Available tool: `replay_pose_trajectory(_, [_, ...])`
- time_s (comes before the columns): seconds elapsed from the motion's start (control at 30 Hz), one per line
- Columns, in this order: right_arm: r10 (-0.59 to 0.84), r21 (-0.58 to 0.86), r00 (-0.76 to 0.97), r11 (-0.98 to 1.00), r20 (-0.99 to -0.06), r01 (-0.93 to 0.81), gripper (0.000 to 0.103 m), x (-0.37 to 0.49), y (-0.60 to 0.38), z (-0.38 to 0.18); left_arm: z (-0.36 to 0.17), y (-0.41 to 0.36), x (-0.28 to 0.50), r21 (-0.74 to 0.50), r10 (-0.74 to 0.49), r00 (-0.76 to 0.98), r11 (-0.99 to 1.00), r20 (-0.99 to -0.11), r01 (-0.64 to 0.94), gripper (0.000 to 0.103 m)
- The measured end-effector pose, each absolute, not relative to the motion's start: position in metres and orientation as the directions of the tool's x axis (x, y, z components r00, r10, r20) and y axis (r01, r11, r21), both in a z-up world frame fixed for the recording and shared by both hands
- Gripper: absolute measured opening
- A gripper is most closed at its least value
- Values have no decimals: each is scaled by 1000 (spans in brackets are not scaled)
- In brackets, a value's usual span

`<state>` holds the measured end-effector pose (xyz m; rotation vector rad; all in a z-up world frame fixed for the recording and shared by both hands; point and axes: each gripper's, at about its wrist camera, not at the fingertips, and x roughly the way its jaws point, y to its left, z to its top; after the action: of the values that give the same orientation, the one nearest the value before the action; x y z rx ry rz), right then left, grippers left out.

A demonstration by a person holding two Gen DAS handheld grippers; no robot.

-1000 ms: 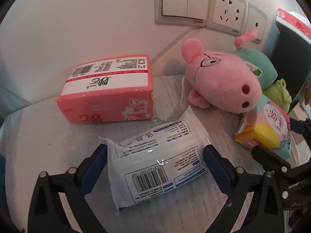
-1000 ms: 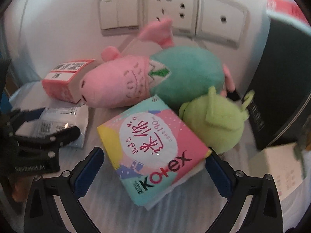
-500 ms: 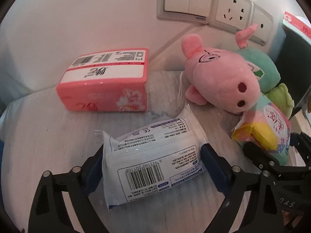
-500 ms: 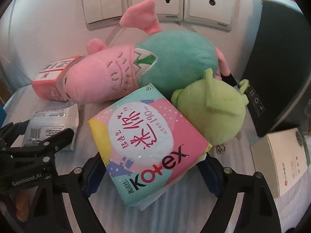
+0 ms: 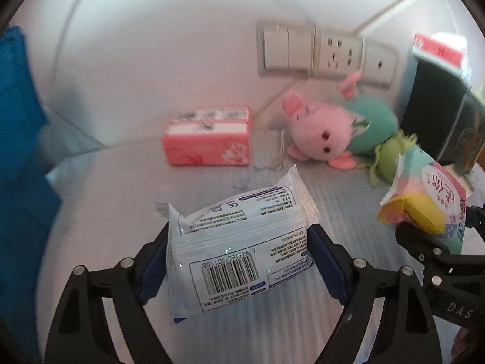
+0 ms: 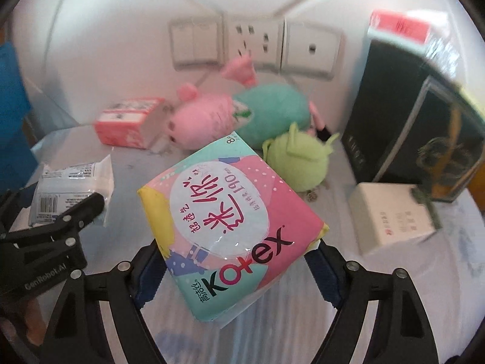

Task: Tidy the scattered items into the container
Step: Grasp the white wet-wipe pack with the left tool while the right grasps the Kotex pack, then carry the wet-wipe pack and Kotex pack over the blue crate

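My left claw (image 5: 239,261): jaws have just been closing and now clamp the white pack with the barcode (image 5: 239,251) by its two short ends; the pack is lifted clear of the tabletop (image 5: 121,188).

My right claw (image 6: 236,261): jaws have also just been closing and now grip the pink-and-teal Kotex pack (image 6: 230,221) by opposite corners, tilted, raised above the tabletop. From the left camera the same pack shows at the right edge, end on.

Left on the tabletop, going outward:
- green plush (image 6: 298,160), just behind the Kotex pack, touching the pig.
- pink plush pig in a teal dress (image 5: 330,130), lying on its side against the wall.
- pink tissue pack (image 5: 209,139), to the left of the pig, near the wall, apart from it.
- white carton with print (image 6: 394,215), right side, in front of a black box (image 6: 418,121).
- red-and-white box (image 6: 400,27), on top of the black box.

Wall: switch and socket panels (image 5: 327,54) above the pig.
Left edge: something blue (image 5: 21,166); I cannot tell what it is.
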<state>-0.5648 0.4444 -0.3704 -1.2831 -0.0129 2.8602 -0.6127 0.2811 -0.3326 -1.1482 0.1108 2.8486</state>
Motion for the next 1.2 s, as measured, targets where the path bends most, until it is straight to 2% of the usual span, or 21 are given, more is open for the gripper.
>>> replay_pose_trajectory(0.2, [-48,5,-728,-998,-684,61,83,-527,410,-274,-245,259,-581,94,-36,-772,-995,-634,-31,85])
replay_pose_trajectory(0.33, [-116,20,-761,-991,-639,134,83,-506,377,-202,-172,222,-538,83,-88,-802,-995,-591,48,85])
replay_pose_trajectory(0.43, [-182,25,-774,-977,-607,210,83,-483,342,-154,-120,187,-500,72,-153,-817,-988,-557,136,85])
replay_pose_trajectory(0.67, [-404,33,-733,-886,-547,463,83,-429,218,-65,-30,82,-402,117,-339,-759,-936,-556,333,85])
replay_pose_trajectory(0.87, [-562,40,-608,-752,-561,658,83,-387,95,-48,-16,-37,-323,156,-513,-664,-840,-545,520,85])
replay_pose_trajectory(1.07, [-628,67,-479,-646,-614,761,83,-358,-18,-59,-40,-130,-269,177,-577,-564,-775,-591,607,86])
replay_pose_trajectory(1.2, [-598,33,-434,-612,-674,790,83,-343,-81,-72,-61,-168,-257,138,-557,-555,-772,-618,621,86])
